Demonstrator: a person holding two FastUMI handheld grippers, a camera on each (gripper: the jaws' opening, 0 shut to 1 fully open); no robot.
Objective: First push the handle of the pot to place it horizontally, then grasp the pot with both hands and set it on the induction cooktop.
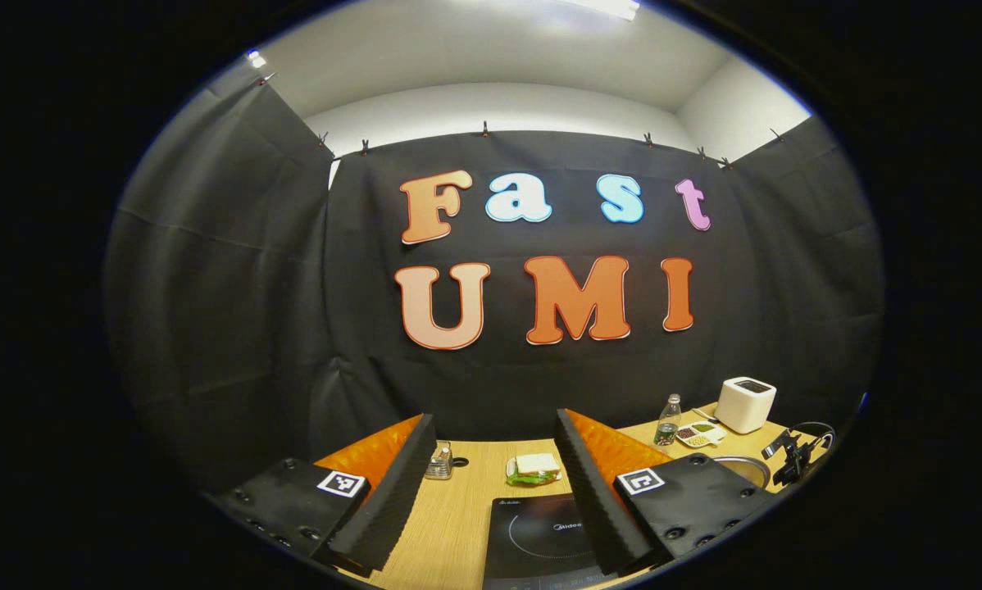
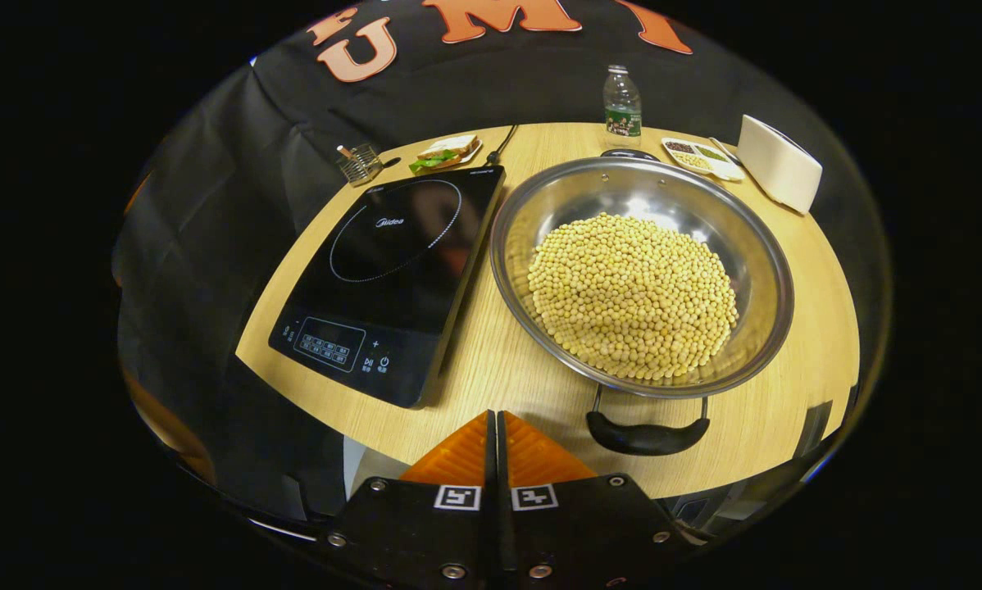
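The left gripper view looks level along its spread fingers (image 1: 401,483) toward the booth's wall, low over the worktop (image 1: 450,524). The right gripper view looks steeply down past its closed fingers (image 2: 479,447). Both take in the induction cooktop (image 1: 540,533) (image 2: 393,270), sandwich (image 1: 534,469) (image 2: 446,151), bottle (image 1: 668,421) (image 2: 621,102).

In the right gripper view, the pot (image 2: 641,279) sits on the table (image 2: 507,369), right of the induction cooktop (image 2: 393,279).

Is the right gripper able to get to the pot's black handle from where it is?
Probably yes. The right gripper has its fingers shut and hangs over the table's near edge, with the handle close beside it on the pot of beans. Nothing lies between them on the table.
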